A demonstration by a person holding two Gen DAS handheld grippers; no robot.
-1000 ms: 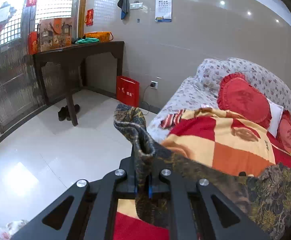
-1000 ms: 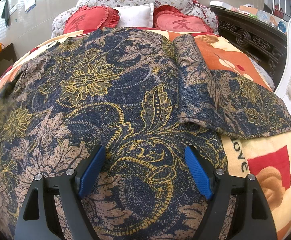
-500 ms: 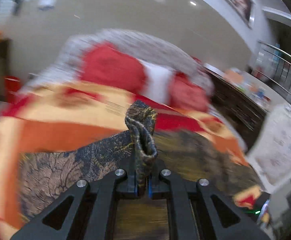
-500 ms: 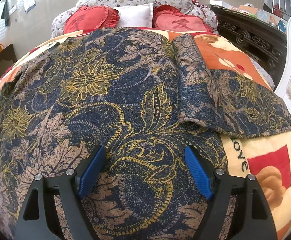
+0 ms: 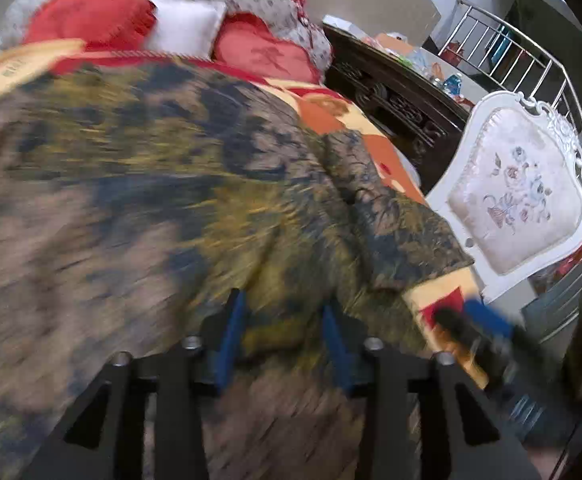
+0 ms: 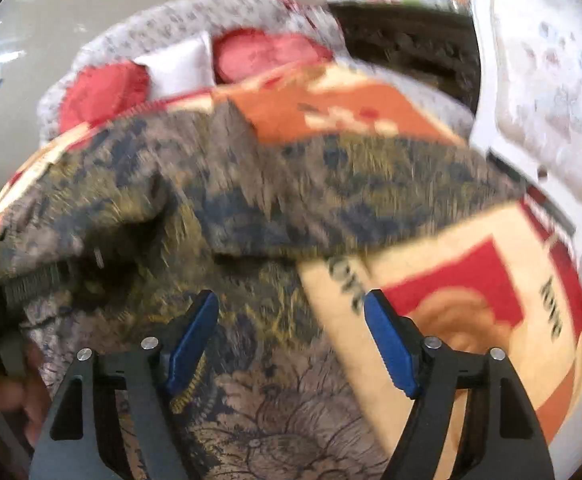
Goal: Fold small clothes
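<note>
Since the earlier frame the left gripper [image 5: 283,332] has released the sleeve onto the patterned garment [image 5: 151,184] on the bed [image 6: 471,288], both grippers now unclenched, right gripper [image 6: 291,340] included; next, grasp the garment's near-edge hem.

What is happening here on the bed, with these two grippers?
A person is folding a dark floral garment spread on the blanket of a bed. Both the left gripper and the right gripper are open above the cloth and hold nothing. The pictures are blurred by motion.
</note>
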